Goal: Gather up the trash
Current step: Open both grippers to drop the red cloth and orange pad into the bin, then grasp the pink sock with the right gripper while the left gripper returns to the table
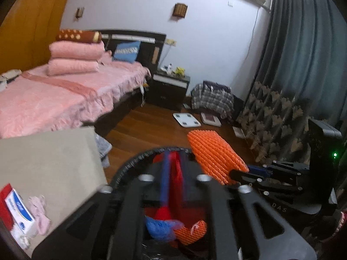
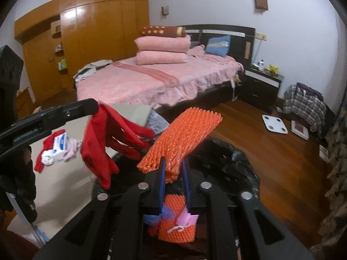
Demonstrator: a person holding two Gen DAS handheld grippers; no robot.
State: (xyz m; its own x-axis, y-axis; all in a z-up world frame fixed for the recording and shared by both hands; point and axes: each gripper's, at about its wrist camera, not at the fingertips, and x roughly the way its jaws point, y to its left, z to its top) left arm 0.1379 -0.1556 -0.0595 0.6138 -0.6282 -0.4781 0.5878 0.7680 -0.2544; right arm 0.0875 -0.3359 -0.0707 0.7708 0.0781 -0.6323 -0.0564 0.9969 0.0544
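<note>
Closest to the right camera, the right gripper (image 2: 174,171) has its blue-padded fingers clamped on one end of an orange foam net (image 2: 182,136), which sticks up and forward from the jaws. Directly below and just ahead of it sits the bin (image 2: 243,169), lined with a black bag, with another orange net, a blue scrap and something pink already lying inside. To its left, at about the same height, the left gripper (image 2: 95,108) is closed on a red rag (image 2: 102,145) that hangs limp over the bin's near-left rim.

In the left camera the rag fills the gap between the fingers, and the bin's rim curves just ahead.

Both pieces look ready to drop. The net is stiff and long, so it seems best to lower the right gripper until the net's free end dips inside the rim, then spread the fingers. The rag should move further over the opening first; as it hangs, part of it could land outside.

More trash, a small box (image 2: 59,144) and crumpled bits, lies on the table (image 2: 65,179) left of both grippers.
</note>
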